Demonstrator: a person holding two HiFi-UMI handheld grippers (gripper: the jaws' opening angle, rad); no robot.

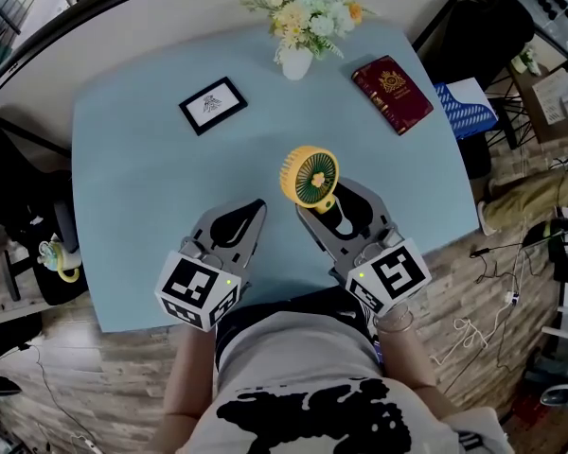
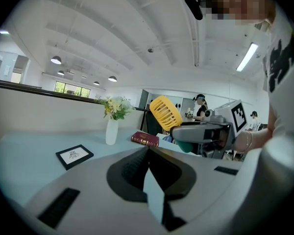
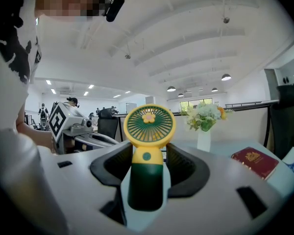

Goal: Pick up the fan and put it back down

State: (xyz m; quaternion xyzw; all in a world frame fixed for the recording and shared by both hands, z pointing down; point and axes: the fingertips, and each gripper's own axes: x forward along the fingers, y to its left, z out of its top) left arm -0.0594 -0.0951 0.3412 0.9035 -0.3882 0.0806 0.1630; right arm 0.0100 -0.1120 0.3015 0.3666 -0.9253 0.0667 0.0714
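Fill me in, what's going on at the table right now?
A person works two handheld grippers over a blue table. The right gripper has its fingers closed on the green handle of the small yellow fan, apparently holding it just clear of the tabletop. The left gripper sits beside it, fingers together and empty. A flower vase, framed picture and red book sit farther back.

Your left gripper (image 1: 256, 206) sits just left of centre in the head view, its jaws pressed together with nothing between them. Your right gripper (image 1: 333, 206) lies just beside it, right of centre, its jaws clamped on the handle of the fan (image 1: 310, 177). Both point toward the top of the frame. Your left forearm (image 1: 185, 386) and right forearm (image 1: 412, 362) run down to the lower edge.
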